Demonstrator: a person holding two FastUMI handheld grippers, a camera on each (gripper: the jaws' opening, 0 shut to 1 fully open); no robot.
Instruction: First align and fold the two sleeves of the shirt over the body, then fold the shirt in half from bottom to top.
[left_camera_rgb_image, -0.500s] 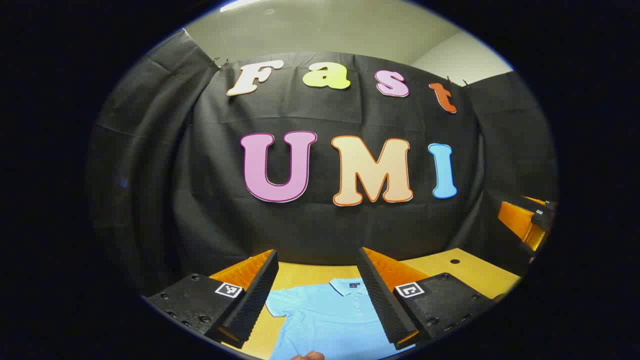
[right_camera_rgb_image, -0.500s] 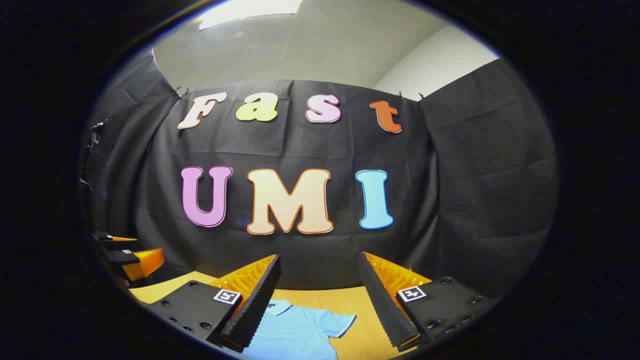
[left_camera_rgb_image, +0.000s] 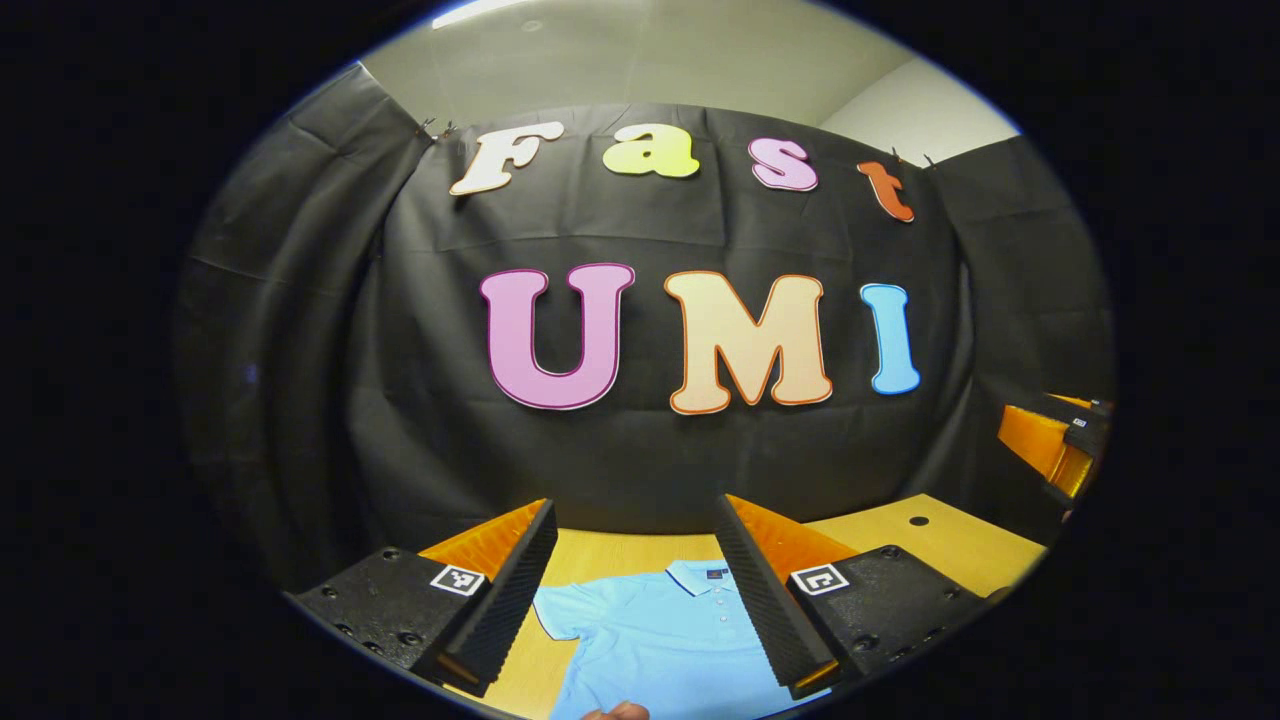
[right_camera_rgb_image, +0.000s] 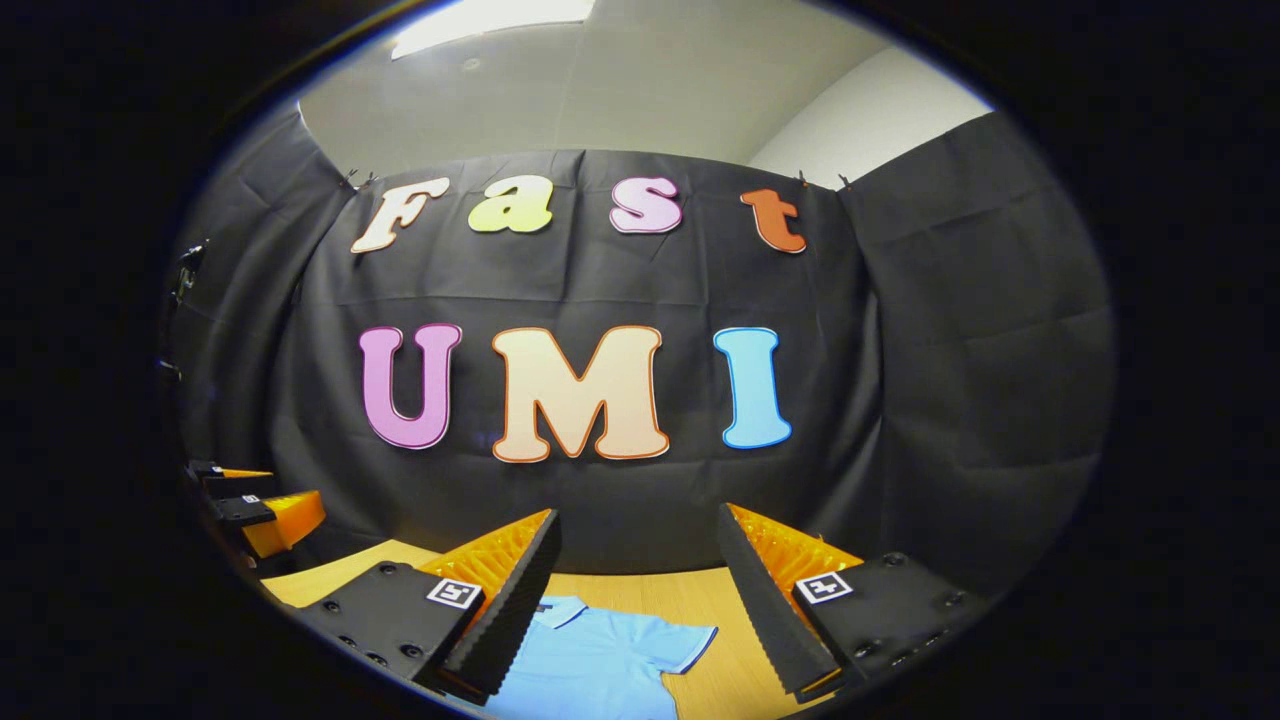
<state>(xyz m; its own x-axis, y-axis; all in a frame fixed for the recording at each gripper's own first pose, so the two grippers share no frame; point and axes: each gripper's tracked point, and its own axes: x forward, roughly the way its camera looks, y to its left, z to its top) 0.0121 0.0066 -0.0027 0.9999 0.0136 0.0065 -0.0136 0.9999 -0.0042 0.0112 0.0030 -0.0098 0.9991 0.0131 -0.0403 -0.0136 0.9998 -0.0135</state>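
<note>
Light blue shirt (left_camera_rgb_image: 660, 640) lies flat on the wooden desk (left_camera_rgb_image: 930, 545); left tool (left_camera_rgb_image: 636, 590) and right tool (right_camera_rgb_image: 640, 600) both hover above, fingers apart

Shirt (left_camera_rgb_image: 660, 640) lower half cut off by left gripper view's bottom edge; right sleeve hidden behind finger (left_camera_rgb_image: 765, 590). In right gripper view, shirt (right_camera_rgb_image: 600, 660) left part hidden behind finger (right_camera_rgb_image: 505, 600), hem cut off. Chest logo too small to tell.
</note>
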